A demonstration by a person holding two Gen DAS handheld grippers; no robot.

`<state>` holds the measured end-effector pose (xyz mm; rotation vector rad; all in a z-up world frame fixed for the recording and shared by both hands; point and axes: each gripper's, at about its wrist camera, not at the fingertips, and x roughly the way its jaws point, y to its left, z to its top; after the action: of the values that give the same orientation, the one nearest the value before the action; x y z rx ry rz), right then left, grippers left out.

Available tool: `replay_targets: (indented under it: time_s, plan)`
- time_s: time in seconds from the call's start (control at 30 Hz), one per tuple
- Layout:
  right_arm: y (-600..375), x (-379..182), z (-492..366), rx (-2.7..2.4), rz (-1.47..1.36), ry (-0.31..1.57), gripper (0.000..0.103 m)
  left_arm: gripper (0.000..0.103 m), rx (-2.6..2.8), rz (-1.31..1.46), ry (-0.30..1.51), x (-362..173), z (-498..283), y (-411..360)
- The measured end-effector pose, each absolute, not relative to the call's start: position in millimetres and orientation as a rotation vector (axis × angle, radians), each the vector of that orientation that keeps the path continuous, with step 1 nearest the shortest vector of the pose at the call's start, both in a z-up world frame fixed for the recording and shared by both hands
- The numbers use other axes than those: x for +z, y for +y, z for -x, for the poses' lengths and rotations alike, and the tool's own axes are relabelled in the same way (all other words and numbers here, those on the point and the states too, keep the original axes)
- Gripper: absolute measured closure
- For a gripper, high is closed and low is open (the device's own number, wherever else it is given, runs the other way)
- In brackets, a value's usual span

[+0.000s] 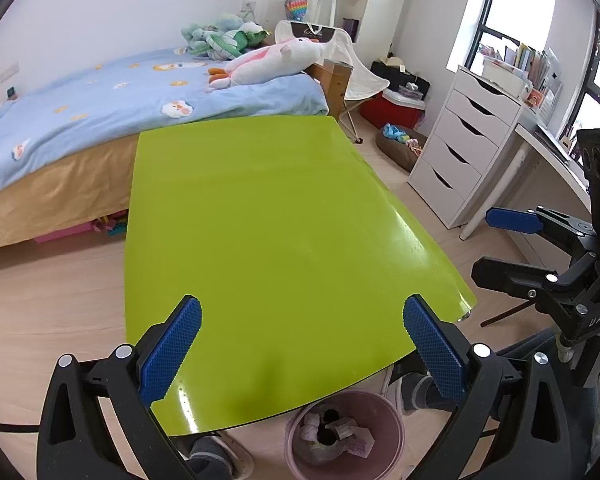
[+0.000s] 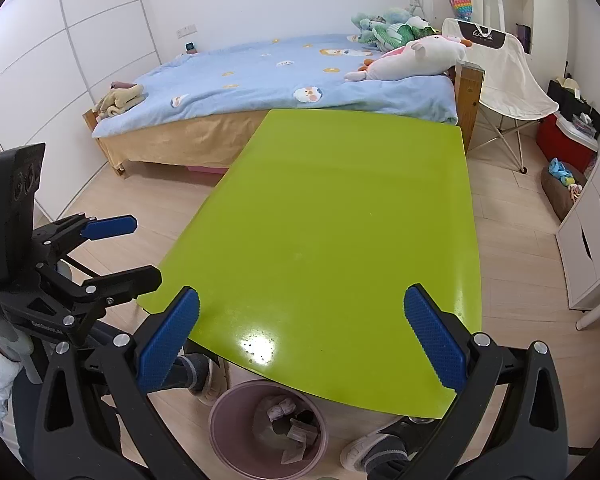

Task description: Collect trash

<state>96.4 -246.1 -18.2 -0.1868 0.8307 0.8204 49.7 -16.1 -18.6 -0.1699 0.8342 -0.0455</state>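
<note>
A pink trash bin stands on the floor under the near edge of the green table. Crumpled paper scraps lie inside it. My left gripper hovers open above the table's near end, nothing between its blue pads; from the right wrist view it appears at the left. My right gripper also stands open and empty over the near edge, seen from the left wrist view at the right.
A bed with a blue duvet and plush toys borders the table's far end. A white drawer unit, a folding chair and a red box stand right. The person's slippered feet flank the bin.
</note>
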Motion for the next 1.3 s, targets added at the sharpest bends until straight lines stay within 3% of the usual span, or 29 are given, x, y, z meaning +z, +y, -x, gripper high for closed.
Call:
replay_targets:
  time_s: [1.3]
  plan:
    - [-246.5,-28.4,-98.6,0.809,0.2,0.844,0.003,0.006,-0.051,0.177,0.85,-24.7,-50.6,-19.2]
